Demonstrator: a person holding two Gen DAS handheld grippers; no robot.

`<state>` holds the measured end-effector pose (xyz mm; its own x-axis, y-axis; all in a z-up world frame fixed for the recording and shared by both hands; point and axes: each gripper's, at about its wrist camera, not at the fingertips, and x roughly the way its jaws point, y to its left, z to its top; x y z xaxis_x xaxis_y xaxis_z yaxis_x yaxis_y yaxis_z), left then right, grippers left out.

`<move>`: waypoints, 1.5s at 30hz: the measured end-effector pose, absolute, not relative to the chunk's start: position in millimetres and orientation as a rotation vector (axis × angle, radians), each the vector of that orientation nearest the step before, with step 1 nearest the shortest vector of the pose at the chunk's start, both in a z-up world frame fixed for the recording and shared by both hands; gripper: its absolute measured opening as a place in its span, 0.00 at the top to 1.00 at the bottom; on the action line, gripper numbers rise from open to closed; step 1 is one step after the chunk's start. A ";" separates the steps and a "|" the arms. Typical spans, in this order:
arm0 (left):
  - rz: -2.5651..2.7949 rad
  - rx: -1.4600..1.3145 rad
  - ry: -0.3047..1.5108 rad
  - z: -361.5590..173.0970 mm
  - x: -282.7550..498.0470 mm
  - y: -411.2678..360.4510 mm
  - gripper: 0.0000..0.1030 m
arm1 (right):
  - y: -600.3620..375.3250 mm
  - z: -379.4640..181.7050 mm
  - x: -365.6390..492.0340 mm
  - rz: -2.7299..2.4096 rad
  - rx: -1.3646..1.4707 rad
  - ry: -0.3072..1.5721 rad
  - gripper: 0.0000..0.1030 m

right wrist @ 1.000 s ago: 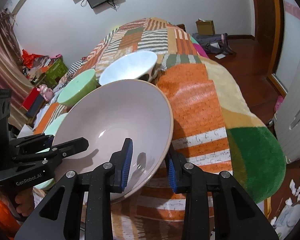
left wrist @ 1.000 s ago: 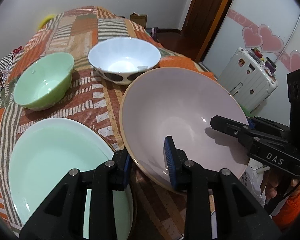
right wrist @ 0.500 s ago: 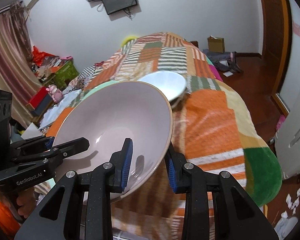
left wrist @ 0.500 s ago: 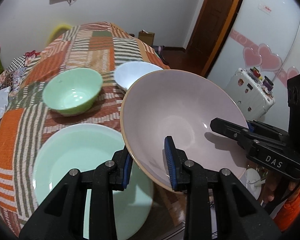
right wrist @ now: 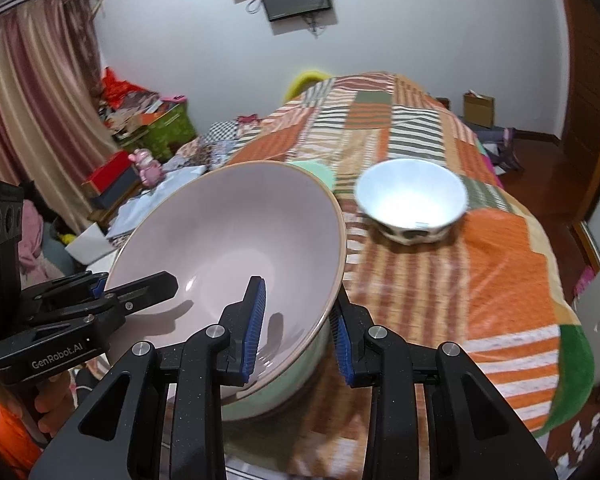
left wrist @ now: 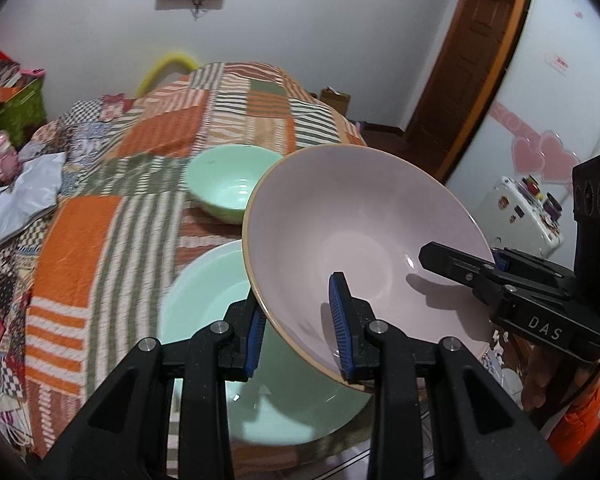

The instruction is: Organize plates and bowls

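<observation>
Both grippers grasp the pink bowl (left wrist: 364,236) by opposite rims, left gripper (left wrist: 298,326) and right gripper (right wrist: 296,324), with the green plate (left wrist: 204,292) directly beneath. Glazed ceramic: stiff, heavy, slippery, breakable, so rim holds look wise.

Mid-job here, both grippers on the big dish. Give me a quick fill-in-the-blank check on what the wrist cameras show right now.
1. Both the left gripper and the right gripper are clamped on the rim of the ____ bowl.
2. Right below that bowl lies a pale ____ plate.
3. The white bowl has dark ____ on its outside.
4. Every dish not held rests on a patchwork ____.

Missing words: pink; green; spots; blanket
</observation>
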<state>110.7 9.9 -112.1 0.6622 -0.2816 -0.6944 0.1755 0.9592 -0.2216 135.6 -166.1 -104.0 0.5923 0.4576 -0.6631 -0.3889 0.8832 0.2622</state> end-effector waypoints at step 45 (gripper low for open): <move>0.087 -0.346 0.914 -185.3 72.4 210.6 0.70 | 32.2 -168.0 147.6 0.805 -0.083 1.007 0.72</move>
<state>72.4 210.6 -185.3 0.6109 -0.0725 -0.7884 -0.2192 0.9414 -0.2564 147.6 32.2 -168.0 0.2781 0.5631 -0.7782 -0.6355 0.7153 0.2906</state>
